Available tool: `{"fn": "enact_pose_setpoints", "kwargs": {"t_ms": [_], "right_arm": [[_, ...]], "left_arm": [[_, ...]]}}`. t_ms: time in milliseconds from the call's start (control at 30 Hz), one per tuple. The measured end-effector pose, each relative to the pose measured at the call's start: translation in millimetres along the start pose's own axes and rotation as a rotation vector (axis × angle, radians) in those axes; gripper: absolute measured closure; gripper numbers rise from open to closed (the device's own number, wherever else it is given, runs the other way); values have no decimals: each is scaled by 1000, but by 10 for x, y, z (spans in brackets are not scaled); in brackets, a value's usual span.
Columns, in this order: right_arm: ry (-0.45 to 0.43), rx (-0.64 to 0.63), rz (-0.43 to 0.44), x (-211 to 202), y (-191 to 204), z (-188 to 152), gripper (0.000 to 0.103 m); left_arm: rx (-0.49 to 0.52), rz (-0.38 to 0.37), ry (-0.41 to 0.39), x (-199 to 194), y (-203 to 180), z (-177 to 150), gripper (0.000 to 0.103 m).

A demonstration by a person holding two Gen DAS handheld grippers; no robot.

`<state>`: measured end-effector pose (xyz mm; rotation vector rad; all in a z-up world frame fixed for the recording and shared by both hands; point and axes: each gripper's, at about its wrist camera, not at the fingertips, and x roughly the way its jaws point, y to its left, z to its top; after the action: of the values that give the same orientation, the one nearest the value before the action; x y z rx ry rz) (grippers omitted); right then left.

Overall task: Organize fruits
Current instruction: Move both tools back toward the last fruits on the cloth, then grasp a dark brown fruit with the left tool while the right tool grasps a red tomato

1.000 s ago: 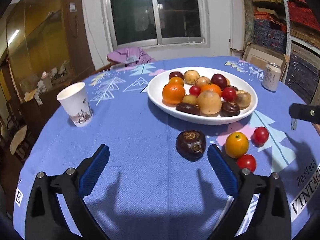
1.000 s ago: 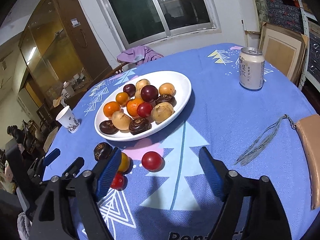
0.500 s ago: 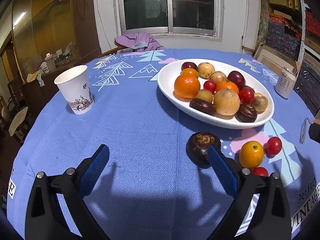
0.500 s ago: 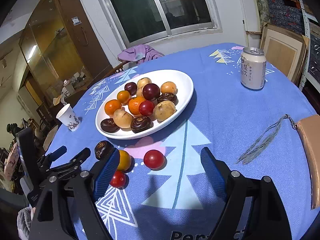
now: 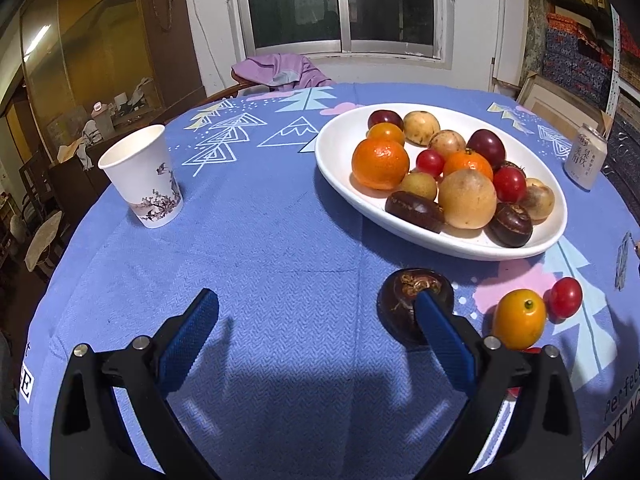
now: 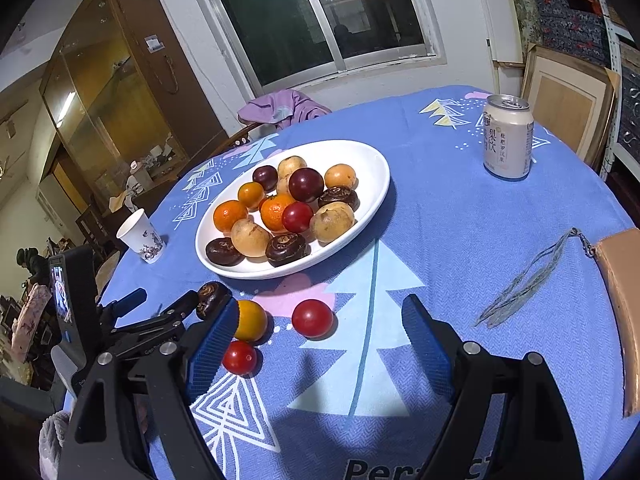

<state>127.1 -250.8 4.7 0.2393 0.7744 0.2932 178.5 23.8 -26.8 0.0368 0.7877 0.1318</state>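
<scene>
Left wrist view: round table under a blue woven tablecloth (image 5: 260,248) with tree prints filling the frame. At 1 o'clock, wide white oval ceramic plate (image 5: 340,156) heaped with oranges, tan round fruits, dark purple plums, red cherry tomatoes and dark brown flattened fruits. At 9 o'clock, white paper cup (image 5: 142,176) with a floral print, upright, well apart from the plate. At far 2 o'clock, pale drink can (image 5: 585,156) upright near the table edge. On the cloth just below the plate rim, at 4 o'clock, dark brown flattened fruit (image 5: 408,304) with a dried calyx on top, partly hidden behind the right blue pad of the left gripper (image 5: 316,316); jaws spread wide, nothing between them, fruit outside the gap or at its edge, hard to tell which. Beside it toward 3 o'clock, small yellow-orange citrus (image 5: 518,318), then small red tomato (image 5: 565,297) touching or almost touching it. Right wrist view: right gripper (image 6: 320,328) at 6 o'clock, jaws likewise wide apart and holding nothing; red tomato (image 6: 312,318) lying between the pads' line and the plate, citrus (image 6: 250,320) just by the left pad, second red tomato (image 6: 240,357) below it, brown fruit (image 6: 210,298) at 9 o'clock beside the left gripper's tip. At 3 o'clock, tan leather pouch (image 6: 620,304) with a green-grey tassel (image 6: 524,288).
</scene>
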Motion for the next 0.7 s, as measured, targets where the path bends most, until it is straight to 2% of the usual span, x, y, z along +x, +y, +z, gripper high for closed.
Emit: {"fn": "enact_pose_setpoints", "kwargs": {"t_ms": [200, 367, 433, 500, 633, 700], "right_arm": [[4, -2, -3, 9, -5, -6, 18], [6, 4, -3, 7, -10, -6, 18], [8, 5, -4, 12, -12, -5, 18], [10, 4, -3, 11, -10, -8, 18], [10, 6, -3, 10, -8, -7, 18], [12, 8, -4, 14, -10, -5, 18]], "left_arm": [[-9, -10, 2, 59, -3, 46, 4], [-47, -75, 20, 120, 78, 73, 5], [-46, -109, 23, 138, 79, 84, 10], [-23, -129, 17, 134, 41, 90, 16], [47, -152, -3, 76, -101, 74, 18], [100, -171, 17, 83, -237, 48, 18]]}}
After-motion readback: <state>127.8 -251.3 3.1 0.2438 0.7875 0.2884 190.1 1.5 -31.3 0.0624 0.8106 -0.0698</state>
